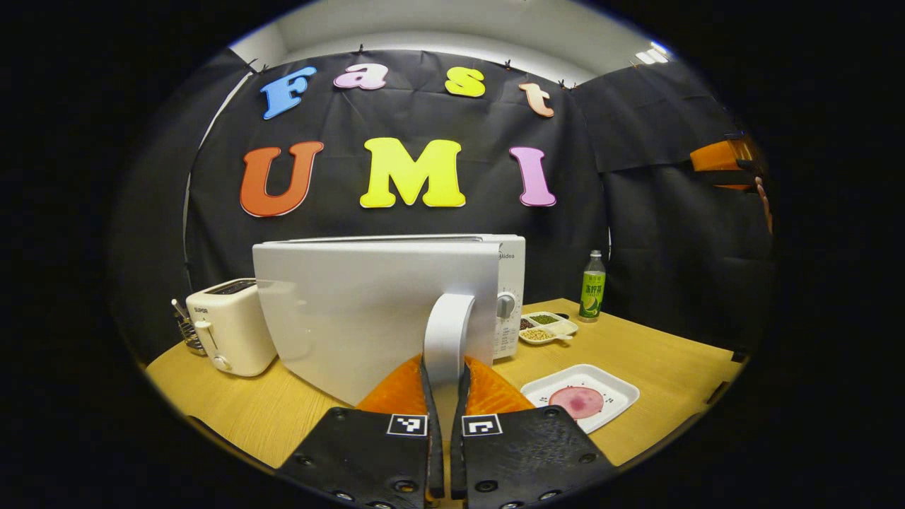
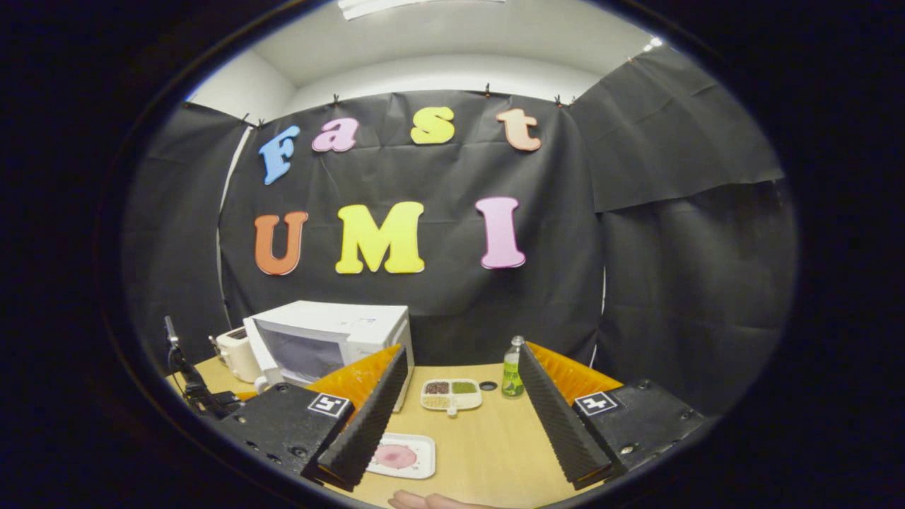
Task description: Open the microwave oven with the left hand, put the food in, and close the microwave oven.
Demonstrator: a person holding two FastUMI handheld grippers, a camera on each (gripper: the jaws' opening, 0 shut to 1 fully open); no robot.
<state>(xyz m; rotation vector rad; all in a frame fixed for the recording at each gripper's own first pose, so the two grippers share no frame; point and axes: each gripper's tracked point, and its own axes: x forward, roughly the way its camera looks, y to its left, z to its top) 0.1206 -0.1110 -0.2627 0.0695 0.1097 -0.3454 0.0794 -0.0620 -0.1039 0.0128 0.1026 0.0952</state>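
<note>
Nearby, pink food (image 1: 576,401) on white tray (image 1: 619,385)

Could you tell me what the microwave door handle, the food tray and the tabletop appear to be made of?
The microwave door handle, gripped by the left claw, looks like smooth white plastic, given its moulded curve and soft sheen. The food tray seems to be thin white foam or plastic: matte, with rounded raised edges. The tabletop looks like light wood or wood-look laminate, with faint grain and an even satin surface.

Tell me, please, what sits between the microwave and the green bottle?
A divided snack dish lies between the microwave and the green bottle, seen in the right gripper view.
</note>
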